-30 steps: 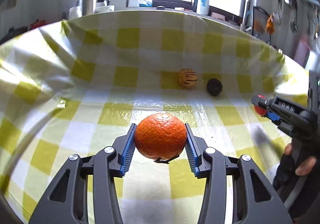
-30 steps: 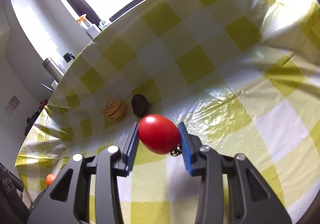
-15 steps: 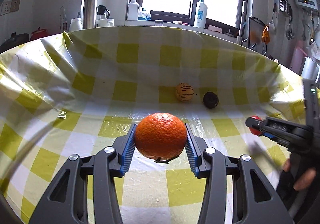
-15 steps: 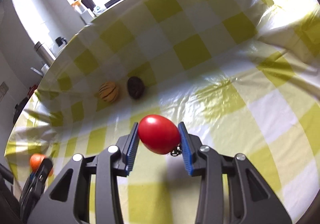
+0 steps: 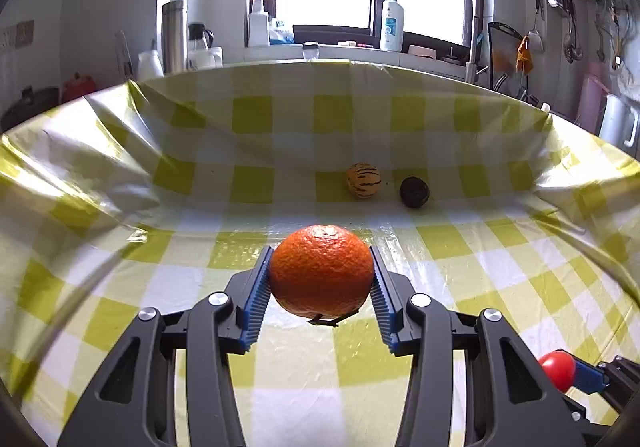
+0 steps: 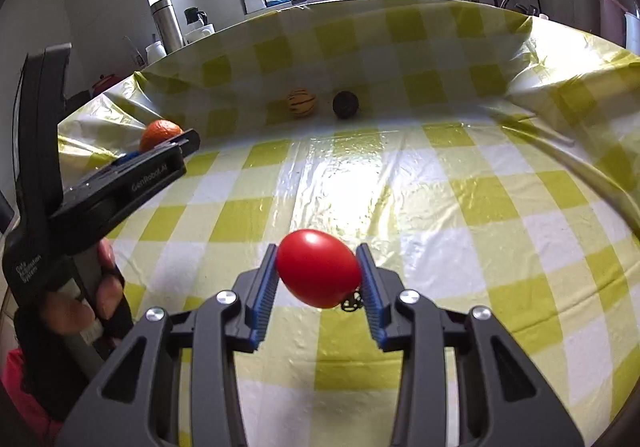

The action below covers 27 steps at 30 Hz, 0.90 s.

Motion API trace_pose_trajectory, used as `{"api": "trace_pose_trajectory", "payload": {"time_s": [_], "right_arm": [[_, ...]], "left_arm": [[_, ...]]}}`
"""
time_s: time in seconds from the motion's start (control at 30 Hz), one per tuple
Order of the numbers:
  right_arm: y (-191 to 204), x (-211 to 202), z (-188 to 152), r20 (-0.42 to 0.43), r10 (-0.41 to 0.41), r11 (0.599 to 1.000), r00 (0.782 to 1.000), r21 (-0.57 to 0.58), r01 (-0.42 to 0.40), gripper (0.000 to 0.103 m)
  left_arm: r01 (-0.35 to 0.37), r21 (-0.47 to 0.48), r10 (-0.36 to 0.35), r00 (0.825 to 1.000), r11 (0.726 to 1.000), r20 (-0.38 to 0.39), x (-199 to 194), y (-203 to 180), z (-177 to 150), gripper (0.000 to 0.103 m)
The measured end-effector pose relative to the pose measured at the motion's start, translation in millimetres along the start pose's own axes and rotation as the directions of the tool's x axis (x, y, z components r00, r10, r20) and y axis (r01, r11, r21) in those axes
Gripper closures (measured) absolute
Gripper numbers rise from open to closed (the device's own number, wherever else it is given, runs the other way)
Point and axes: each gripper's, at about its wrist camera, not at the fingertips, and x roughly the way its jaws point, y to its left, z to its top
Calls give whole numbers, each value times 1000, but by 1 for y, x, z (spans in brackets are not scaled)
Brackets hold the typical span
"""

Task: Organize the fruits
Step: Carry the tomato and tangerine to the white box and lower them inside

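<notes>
You are levelling both views out; left gripper [image 5: 321, 283] jaws are clamping the orange [image 5: 322, 272], right gripper [image 6: 319, 274] jaws the tomato [image 6: 318, 268], both heading toward the striped fruit [image 6: 301, 102].

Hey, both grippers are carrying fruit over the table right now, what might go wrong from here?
1. The orange is round and wide in the left gripper, held only at its sides, so it might slip out.
2. The smooth red fruit in the right gripper could squirt free.
3. Dropped fruit could roll on the glossy, wrinkled tablecloth into the striped fruit or dark fruit.
</notes>
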Motion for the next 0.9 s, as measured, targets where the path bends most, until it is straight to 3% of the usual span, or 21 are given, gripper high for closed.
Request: {"api": "trace_pose_trajectory", "payload": {"time_s": [0.2, 0.5, 0.9], "right_arm": [[-11, -36, -23, 18, 11, 1000, 1000, -9, -11, 64], [-23, -76, -60, 21, -8, 999, 1000, -39, 9, 64], [-51, -143, -108, 64, -43, 997, 997, -65, 48, 64]], "left_arm": [[1, 28, -2, 999, 1000, 44, -55, -7, -27, 59], [78, 88, -80, 997, 993, 16, -98, -36, -68, 59], [158, 242, -168, 986, 957, 19, -151, -97, -108, 59]]}}
